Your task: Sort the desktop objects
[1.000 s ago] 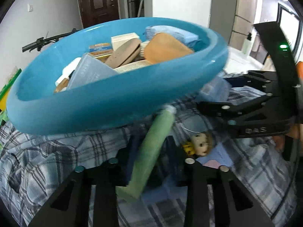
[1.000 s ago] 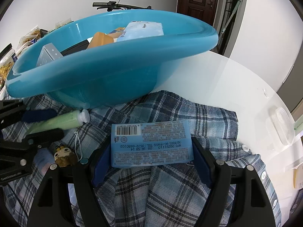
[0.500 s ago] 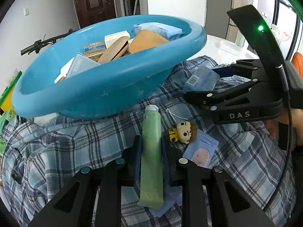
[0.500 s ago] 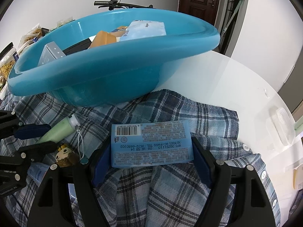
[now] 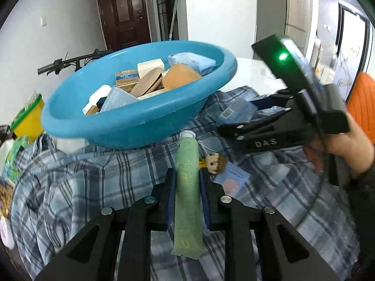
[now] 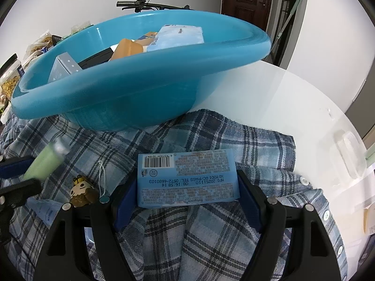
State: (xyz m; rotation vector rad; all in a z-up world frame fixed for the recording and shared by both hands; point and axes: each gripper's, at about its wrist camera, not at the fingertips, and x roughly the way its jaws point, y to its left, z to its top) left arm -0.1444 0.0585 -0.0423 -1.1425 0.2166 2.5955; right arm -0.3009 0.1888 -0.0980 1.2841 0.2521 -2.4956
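Observation:
My left gripper [image 5: 187, 175] is shut on a pale green tube [image 5: 187, 187], which lies lengthwise between the blue pads, cap pointing toward the blue basin [image 5: 140, 126]. In the right wrist view the tube [image 6: 44, 161] appears blurred at the left edge, off the cloth. My right gripper [image 6: 187, 180] is shut on a flat blue packet [image 6: 185, 164], barcode side up, its short ends against the pads, just above the plaid shirt [image 6: 211, 245]. The basin [image 6: 117, 98] holds several boxes and packs.
A small doll keychain [image 6: 82, 189] and a light blue sachet [image 5: 234, 178] lie on the shirt between the two grippers. The white round table [image 6: 269, 98] shows to the right, with a clear plastic box [image 6: 349, 154] near its edge. A yellow box [image 5: 28, 119] stands left of the basin.
The left gripper closed on the green tube, then rose and drew back from the basin with it. The right gripper and its packet have stayed put.

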